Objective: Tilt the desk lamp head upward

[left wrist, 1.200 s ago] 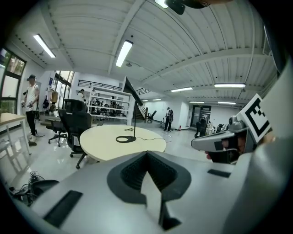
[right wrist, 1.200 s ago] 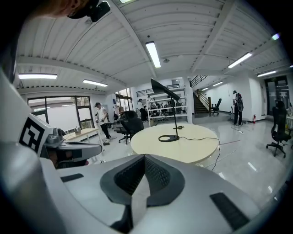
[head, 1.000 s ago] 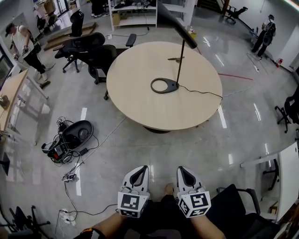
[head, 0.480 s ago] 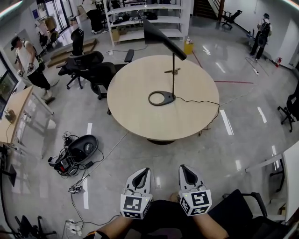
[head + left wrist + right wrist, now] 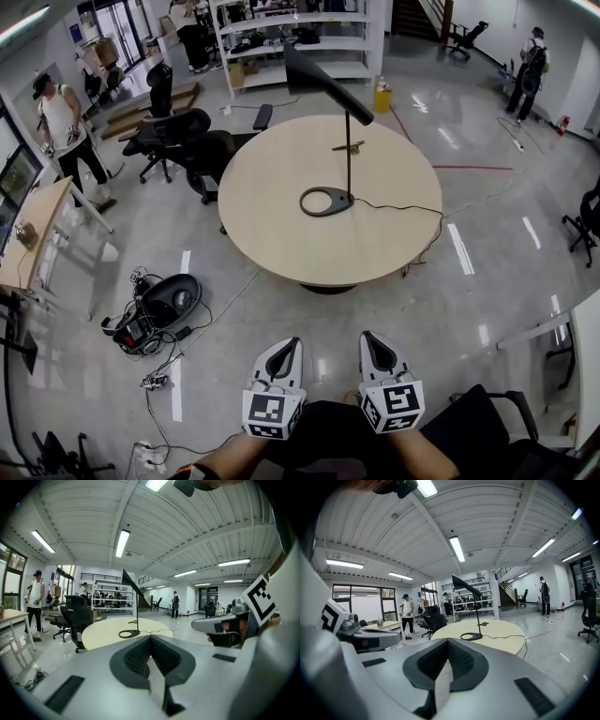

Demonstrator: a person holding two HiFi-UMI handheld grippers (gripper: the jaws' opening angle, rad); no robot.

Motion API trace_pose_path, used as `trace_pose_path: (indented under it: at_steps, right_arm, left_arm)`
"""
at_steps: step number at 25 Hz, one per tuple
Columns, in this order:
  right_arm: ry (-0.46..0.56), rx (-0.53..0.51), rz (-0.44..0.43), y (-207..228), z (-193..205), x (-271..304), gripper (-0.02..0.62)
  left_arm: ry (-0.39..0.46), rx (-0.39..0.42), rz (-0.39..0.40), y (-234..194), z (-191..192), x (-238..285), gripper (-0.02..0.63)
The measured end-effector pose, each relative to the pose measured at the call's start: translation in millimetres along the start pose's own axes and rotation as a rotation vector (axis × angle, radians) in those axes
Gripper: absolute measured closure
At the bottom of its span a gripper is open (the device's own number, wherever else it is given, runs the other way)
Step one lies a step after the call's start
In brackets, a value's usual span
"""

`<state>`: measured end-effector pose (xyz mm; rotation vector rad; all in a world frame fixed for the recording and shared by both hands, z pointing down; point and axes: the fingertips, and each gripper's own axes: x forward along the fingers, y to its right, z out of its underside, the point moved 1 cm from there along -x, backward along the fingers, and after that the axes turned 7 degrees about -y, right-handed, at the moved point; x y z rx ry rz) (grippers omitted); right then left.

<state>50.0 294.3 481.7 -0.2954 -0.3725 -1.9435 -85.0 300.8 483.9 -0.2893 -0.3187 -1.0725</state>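
The black desk lamp stood near the middle of the round table, its cone-shaped head slanting out left of the stem. Well apart from it, near the person's lap, the left hand-held gripper and right hand-held gripper each had jaws pressed together, pinching nothing.

Round pale table ahead of me, standing on glossy grey floor. On top: lamp, ring base near the middle. Cord runs from the base over the right edge. Small dark item beyond the base, can't tell what. On the floor left of the table: black case, tangled cables. Chairs at the table's far-left edge.
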Motion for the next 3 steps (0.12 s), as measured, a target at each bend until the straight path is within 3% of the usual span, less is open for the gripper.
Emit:
trace_pose_path:
  at_steps: [3]
  right_arm:
    - [-0.002,0.001,-0.002,1.7,4.2,-2.5,0.581]
  left_arm:
    - [0.0,0.001,-0.002,3.4,2.9,-0.3,0.56]
